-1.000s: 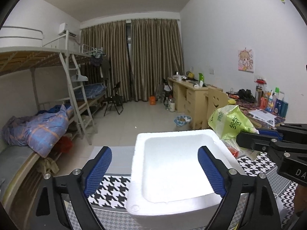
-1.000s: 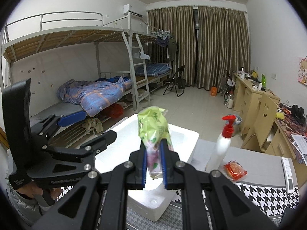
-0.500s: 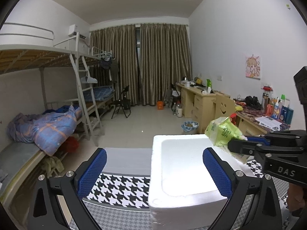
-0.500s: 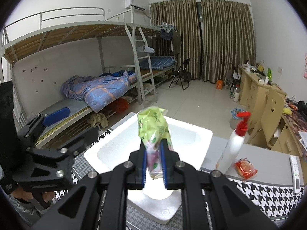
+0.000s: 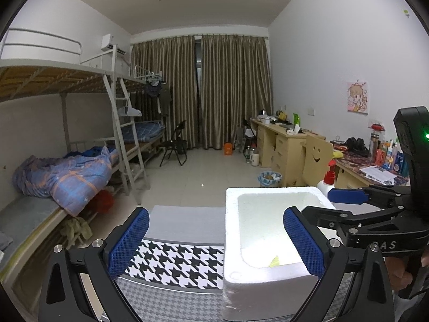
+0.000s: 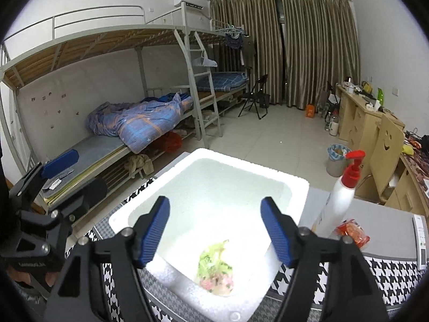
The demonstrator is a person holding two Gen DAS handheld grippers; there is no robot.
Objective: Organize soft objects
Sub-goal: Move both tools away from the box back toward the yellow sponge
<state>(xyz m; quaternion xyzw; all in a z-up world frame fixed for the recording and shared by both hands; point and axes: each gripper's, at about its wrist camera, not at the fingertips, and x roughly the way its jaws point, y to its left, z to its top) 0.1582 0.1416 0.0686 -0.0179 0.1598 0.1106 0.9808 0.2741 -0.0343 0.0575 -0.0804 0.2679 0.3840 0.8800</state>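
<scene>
Soft objects are what we are sorting, and the white foam box (image 6: 289,185), the largest thing on the table (image 6: 386,217), is where we are gathering them. It sits toward the table's left edge, partly on the houndstooth cloth (image 6: 386,276) that covers the near side. One soft item is already in: the green and pink plastic packet (image 6: 215,267) lies on the box floor close to the near wall, below and apart from our right gripper (image 6: 215,234). Its jaws are opening, spread wide over the box, with nothing pinched between the blue pads; the packet looks blurred, so we cannot tell whether it has fully settled. From the left wrist view only a small yellow-green corner of it shows above the near wall of the box.

Our left gripper (image 5: 214,238) is also spread wide and empty, hovering over the near left part of the table beside the box.

What seems left: the small red packet (image 6: 352,233) lies on the bare grey part of the table to the right of the box, just beside the white pump bottle (image 6: 337,201) with the red top. We judge the packet the next soft candidate; the bottle is rigid and probably stays out. One item in, at least one to go.
</scene>
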